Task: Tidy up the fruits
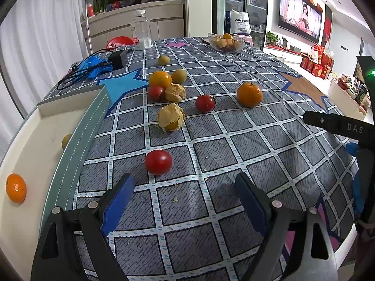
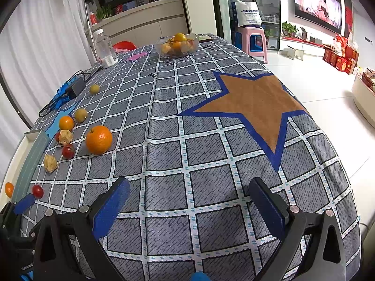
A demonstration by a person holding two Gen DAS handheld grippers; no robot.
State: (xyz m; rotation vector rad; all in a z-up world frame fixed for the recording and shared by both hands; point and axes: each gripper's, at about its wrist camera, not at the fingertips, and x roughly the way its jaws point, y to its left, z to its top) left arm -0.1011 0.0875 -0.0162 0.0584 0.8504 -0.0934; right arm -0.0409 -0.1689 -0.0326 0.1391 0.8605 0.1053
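Loose fruit on the surface [image 1: 211, 210], both tools open and empty

The nearest cherry tomato [image 1: 158, 162] lies just ahead of the left tool [image 1: 185, 201], toward its left finger, beside the tray [image 1: 77, 140]. It looks light, smooth, thin-skinned and apt to roll, so a gentle hold across its middle seems best. The right tool [image 2: 189, 208] hangs over bare cloth; the orange [image 2: 99, 139] sits well apart, ahead and left.

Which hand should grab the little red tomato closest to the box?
Probably the left. The left gripper is open with the tomato just ahead; the right gripper faces bare tablecloth.
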